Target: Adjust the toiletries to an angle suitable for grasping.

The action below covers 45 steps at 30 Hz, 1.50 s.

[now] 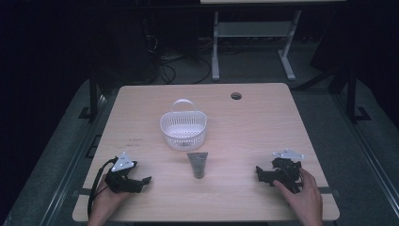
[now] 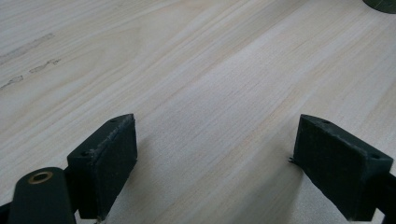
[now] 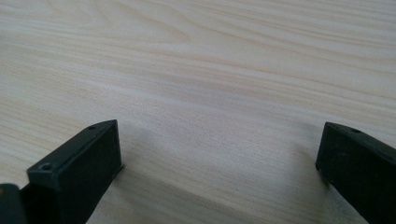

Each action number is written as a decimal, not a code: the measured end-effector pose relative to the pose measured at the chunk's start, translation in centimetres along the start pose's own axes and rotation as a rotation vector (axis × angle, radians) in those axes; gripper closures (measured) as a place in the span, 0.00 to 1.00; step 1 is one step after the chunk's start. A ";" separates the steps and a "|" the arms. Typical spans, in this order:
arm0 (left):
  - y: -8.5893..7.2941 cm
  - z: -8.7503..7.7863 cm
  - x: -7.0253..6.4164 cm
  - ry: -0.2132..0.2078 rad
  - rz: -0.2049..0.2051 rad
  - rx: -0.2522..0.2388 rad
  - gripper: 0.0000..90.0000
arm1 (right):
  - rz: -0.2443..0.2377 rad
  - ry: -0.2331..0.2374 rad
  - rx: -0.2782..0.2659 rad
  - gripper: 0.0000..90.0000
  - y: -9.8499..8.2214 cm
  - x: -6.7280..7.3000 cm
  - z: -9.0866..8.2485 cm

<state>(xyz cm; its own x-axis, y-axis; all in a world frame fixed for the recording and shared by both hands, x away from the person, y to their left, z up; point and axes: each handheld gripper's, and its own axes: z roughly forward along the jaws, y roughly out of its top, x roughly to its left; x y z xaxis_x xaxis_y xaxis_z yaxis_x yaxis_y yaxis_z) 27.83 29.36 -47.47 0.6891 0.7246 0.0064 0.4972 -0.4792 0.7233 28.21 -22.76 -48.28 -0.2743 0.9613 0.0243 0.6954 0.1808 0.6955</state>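
**Two open grippers rest at the near edge, grey tube and basket between them**

The left gripper (image 1: pixel 147 179) lies on the wooden table (image 1: pixel 263 122) near its near-left corner, held by the person's left hand (image 1: pixel 107 197), with its cable looping off toward the near-left edge. In the left gripper view its jaws stand wide apart with bare wood between them; nothing is held. The right gripper (image 1: pixel 258 173) sits near the near-right corner under the person's right hand (image 1: pixel 306 195), a grey three-cornered plate on top. Its own view shows the same: jaws spread wide, empty, low over the tabletop.

Between the two, slightly left of the table's middle line, lies a flat grey tube (image 1: pixel 197 164), its wide end toward the far side and its narrow dark end toward the near edge. It lies well apart from both grippers, with open wood on either side of it. A dark rounded edge at the top right corner of the left gripper view may be part of the tube, though that is too small to tell.

Just beyond the tube's far end stands a white perforated basket (image 1: pixel 183 129), upright, its handle raised on the far side. Basket and tube look close but apart.

Farther back and to the right is a round cable hole (image 1: pixel 236 96) in the tabletop. Past the far edge, on the dark floor, stand the white legs of another table (image 1: pixel 215 52) and a tangle of cables (image 1: pixel 164 66).
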 end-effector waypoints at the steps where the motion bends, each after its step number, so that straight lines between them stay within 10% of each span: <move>1: 0.0 0.0 0.0 0.001 0.000 -0.001 0.14 | 0.000 0.000 0.000 0.00 0.0 0.0 0.0; 9: 0.3 -0.3 -0.5 -0.021 0.008 0.004 0.33 | -0.001 0.002 -0.001 0.00 0.0 0.0 0.0; 22: 2.0 -1.7 -1.3 -0.123 -0.015 0.008 0.98 | -0.001 0.002 0.000 0.00 0.0 0.0 0.0; 45: 5.7 -2.5 -2.7 -0.193 -0.033 -0.012 1.00 | 0.001 0.002 -0.002 0.00 0.0 0.0 0.0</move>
<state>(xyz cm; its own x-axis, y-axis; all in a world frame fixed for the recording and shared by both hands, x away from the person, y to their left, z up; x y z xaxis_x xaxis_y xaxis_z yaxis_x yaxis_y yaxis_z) 27.49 25.95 -41.64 0.7616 0.6306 -0.1492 0.5156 -0.4502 0.7291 28.22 -22.75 -48.29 -0.2752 0.9610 0.0263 0.6945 0.1798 0.6967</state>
